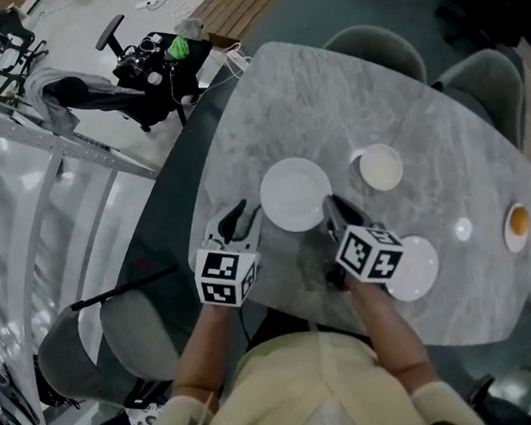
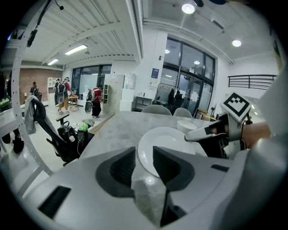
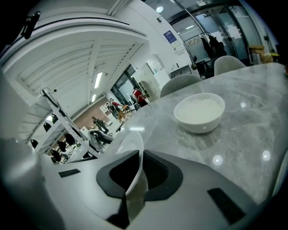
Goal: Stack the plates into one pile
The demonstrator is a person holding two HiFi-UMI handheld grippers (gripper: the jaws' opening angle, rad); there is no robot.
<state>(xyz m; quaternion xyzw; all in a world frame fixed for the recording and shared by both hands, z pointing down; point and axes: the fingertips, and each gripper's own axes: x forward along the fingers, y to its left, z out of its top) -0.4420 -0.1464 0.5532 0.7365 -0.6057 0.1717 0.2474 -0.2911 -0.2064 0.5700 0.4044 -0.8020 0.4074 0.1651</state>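
Observation:
A white plate lies mid-table on the grey marble table. My right gripper is shut on its right rim; in the right gripper view the plate stands tilted between the pads of the gripper. My left gripper is open at the plate's left rim. In the left gripper view the plate reaches into the mouth of the gripper with a gap at each pad. A second white plate lies at the right, partly hidden under the right gripper's marker cube. A white bowl stands just beyond.
A small dish with something orange in it sits at the table's right edge. Two grey chairs stand at the far side, and another chair is at my near left. A black office chair is on the floor at the left.

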